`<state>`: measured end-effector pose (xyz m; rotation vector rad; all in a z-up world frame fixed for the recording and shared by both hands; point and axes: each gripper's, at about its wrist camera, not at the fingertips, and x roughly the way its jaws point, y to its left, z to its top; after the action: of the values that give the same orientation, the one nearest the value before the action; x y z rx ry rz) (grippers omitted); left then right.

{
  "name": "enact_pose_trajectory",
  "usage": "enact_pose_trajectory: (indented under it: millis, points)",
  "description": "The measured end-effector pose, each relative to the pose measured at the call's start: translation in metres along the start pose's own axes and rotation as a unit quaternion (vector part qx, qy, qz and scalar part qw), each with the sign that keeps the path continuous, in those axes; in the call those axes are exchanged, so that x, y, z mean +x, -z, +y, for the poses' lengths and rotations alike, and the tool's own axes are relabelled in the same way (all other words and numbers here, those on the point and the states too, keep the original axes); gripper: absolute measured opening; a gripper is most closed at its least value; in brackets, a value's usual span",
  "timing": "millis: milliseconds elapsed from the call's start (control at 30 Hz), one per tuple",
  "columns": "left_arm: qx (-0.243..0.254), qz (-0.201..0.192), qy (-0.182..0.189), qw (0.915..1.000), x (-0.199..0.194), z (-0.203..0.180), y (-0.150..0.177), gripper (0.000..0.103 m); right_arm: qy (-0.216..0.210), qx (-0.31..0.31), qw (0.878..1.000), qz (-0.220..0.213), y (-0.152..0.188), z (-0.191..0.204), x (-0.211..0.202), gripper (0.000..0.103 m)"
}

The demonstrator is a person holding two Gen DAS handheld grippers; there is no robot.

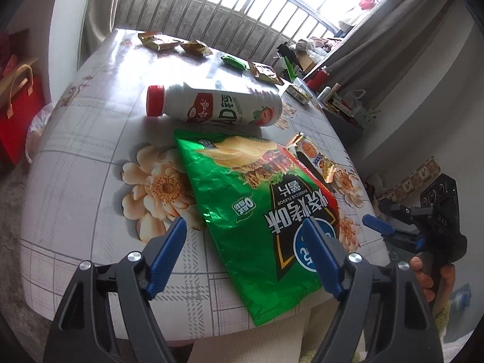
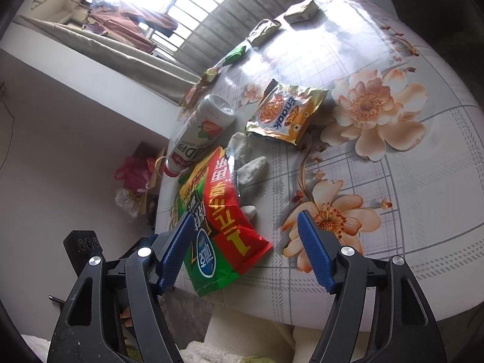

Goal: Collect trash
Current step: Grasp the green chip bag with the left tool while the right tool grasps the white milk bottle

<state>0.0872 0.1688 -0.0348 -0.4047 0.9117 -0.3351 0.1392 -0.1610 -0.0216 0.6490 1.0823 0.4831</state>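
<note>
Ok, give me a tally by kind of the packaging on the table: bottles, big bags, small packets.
Bottles: 1
Big chip bags: 1
Small snack packets: 6
Total: 8

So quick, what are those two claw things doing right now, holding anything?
Left gripper: open, holding nothing, poised over the green chip bag.
Right gripper: open, holding nothing.
</note>
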Motion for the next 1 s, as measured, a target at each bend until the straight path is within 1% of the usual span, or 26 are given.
enact_pose_trajectory:
  millis: [67, 133, 200, 300, 367, 400, 467, 500, 533, 567, 600, 633, 667, 700, 733, 767, 800, 833, 867, 900, 933, 967, 1000]
  points:
    - [-0.038, 0.018, 0.021, 0.9989, 0.009, 0.01, 0.003, 0.067, -0.001, -0.005, 1.0, 0.009, 0.001, 0.003, 0.007, 0.057]
    - [-0.074, 0.029, 0.043, 0.9958, 0.019, 0.02, 0.004, 0.061, -0.005, -0.006, 1.0, 0.019, 0.001, 0.005, 0.014, 0.053]
    - [-0.106, 0.038, 0.062, 0.9917, 0.027, 0.028, 0.003, 0.057, -0.011, -0.006, 1.0, 0.025, 0.0, 0.007, 0.018, 0.048]
    - [-0.141, 0.044, 0.103, 0.9836, 0.034, 0.037, 0.004, 0.051, -0.018, -0.01, 0.999, 0.036, -0.001, 0.01, 0.025, 0.037]
    - [-0.165, 0.038, 0.14, 0.9756, 0.033, 0.043, 0.006, 0.047, -0.022, -0.012, 0.999, 0.048, -0.001, 0.011, 0.032, 0.026]
    - [-0.176, 0.033, 0.154, 0.9717, 0.032, 0.047, 0.008, 0.047, -0.022, -0.011, 0.998, 0.051, -0.001, 0.012, 0.034, 0.025]
    - [-0.193, 0.023, 0.177, 0.9647, 0.028, 0.054, 0.01, 0.043, -0.022, -0.014, 0.998, 0.055, 0.0, 0.012, 0.035, 0.015]
    - [-0.202, 0.021, 0.192, 0.9601, 0.027, 0.058, 0.011, 0.041, -0.026, -0.014, 0.998, 0.058, 0.001, 0.012, 0.035, 0.013]
    - [-0.215, 0.023, 0.213, 0.9528, 0.027, 0.062, 0.013, 0.039, -0.035, -0.013, 0.997, 0.063, 0.001, 0.011, 0.036, 0.007]
    - [-0.229, 0.027, 0.236, 0.944, 0.028, 0.066, 0.015, 0.038, -0.045, -0.011, 0.996, 0.07, 0.001, 0.011, 0.038, 0.005]
    - [-0.24, 0.026, 0.249, 0.9379, 0.028, 0.069, 0.017, 0.037, -0.05, -0.009, 0.996, 0.075, 0.002, 0.011, 0.039, 0.005]
    - [-0.245, 0.024, 0.25, 0.9365, 0.026, 0.07, 0.019, 0.03, -0.049, -0.011, 0.996, 0.077, 0.002, 0.012, 0.04, 0.005]
    - [-0.242, 0.02, 0.241, 0.9397, 0.023, 0.071, 0.021, 0.026, -0.045, -0.014, 0.996, 0.078, 0.003, 0.013, 0.04, 0.005]
    - [-0.237, 0.017, 0.229, 0.944, 0.021, 0.071, 0.022, 0.017, -0.043, -0.016, 0.996, 0.078, 0.004, 0.014, 0.041, 0.005]
    - [-0.235, 0.014, 0.225, 0.9455, 0.019, 0.071, 0.022, 0.013, -0.041, -0.019, 0.996, 0.079, 0.004, 0.015, 0.04, 0.005]
    - [-0.237, 0.011, 0.224, 0.9452, 0.016, 0.073, 0.024, 0.012, -0.036, -0.027, 0.996, 0.078, 0.004, 0.018, 0.04, 0.009]
    - [-0.237, 0.007, 0.223, 0.9454, 0.012, 0.075, 0.025, 0.01, -0.026, -0.04, 0.996, 0.076, 0.004, 0.022, 0.038, 0.009]
    - [-0.236, 0.003, 0.22, 0.9467, 0.008, 0.077, 0.026, 0.007, -0.015, -0.056, 0.996, 0.072, 0.001, 0.028, 0.037, 0.012]
    - [-0.234, -0.003, 0.217, 0.9477, 0.003, 0.079, 0.027, 0.007, -0.005, -0.076, 0.995, 0.068, -0.003, 0.034, 0.033, 0.021]
    - [-0.233, -0.007, 0.216, 0.9481, 0.002, 0.079, 0.027, 0.006, 0.005, -0.097, 0.993, 0.062, -0.007, 0.04, 0.028, 0.026]
    - [-0.233, -0.008, 0.216, 0.9483, -0.003, 0.081, 0.027, 0.005, 0.02, -0.123, 0.991, 0.052, -0.013, 0.05, 0.024, 0.036]
    - [-0.232, -0.01, 0.213, 0.949, -0.006, 0.079, 0.03, 0.005, 0.039, -0.158, 0.986, 0.044, -0.02, 0.062, 0.022, 0.044]
    - [-0.233, -0.01, 0.209, 0.9499, -0.009, 0.081, 0.032, 0.005, 0.059, -0.202, 0.977, 0.039, -0.026, 0.078, 0.022, 0.048]
